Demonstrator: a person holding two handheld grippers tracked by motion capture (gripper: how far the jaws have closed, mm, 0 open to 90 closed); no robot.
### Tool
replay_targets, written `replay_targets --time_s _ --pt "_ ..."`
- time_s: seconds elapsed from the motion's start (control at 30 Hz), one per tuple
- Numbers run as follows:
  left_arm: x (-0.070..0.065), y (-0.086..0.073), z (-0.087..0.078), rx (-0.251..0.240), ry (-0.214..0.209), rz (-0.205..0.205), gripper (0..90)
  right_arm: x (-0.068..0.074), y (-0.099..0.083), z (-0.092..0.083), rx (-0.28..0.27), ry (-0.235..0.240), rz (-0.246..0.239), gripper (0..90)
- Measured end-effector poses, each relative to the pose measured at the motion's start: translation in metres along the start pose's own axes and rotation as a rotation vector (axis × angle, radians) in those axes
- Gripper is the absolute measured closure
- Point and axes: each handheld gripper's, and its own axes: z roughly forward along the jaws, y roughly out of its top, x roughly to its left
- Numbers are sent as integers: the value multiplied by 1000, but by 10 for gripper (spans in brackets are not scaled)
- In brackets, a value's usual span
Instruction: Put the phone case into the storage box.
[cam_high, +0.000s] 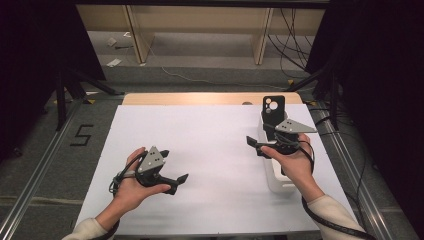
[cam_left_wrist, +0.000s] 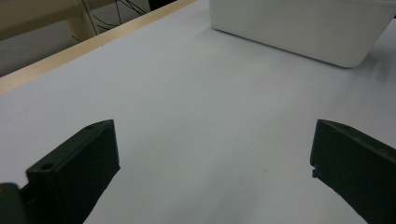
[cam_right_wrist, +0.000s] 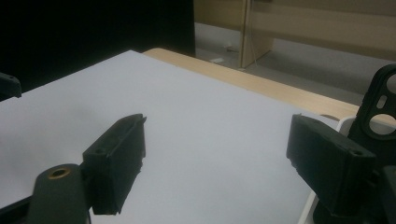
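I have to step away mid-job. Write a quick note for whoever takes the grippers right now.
Left gripper: open, holding nothing, low over the white sheet at near left.
Right gripper: open, holding nothing, beside the white bin on the right.
Black phone case: upright at the far end of the bin, untouched.
Done: nothing gripped yet.
Left: probably close the right gripper on the case and lift it out.

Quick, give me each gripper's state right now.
Left gripper: open, holding nothing, over the bare white sheet.
Right gripper: open, holding nothing, beside the black phone case.
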Motion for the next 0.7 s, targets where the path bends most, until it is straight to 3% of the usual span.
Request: replay_targets --time_s 0.7 --pt "1 0 0 0 3 1 10 2 -4 -10 -12 13 -13 199"
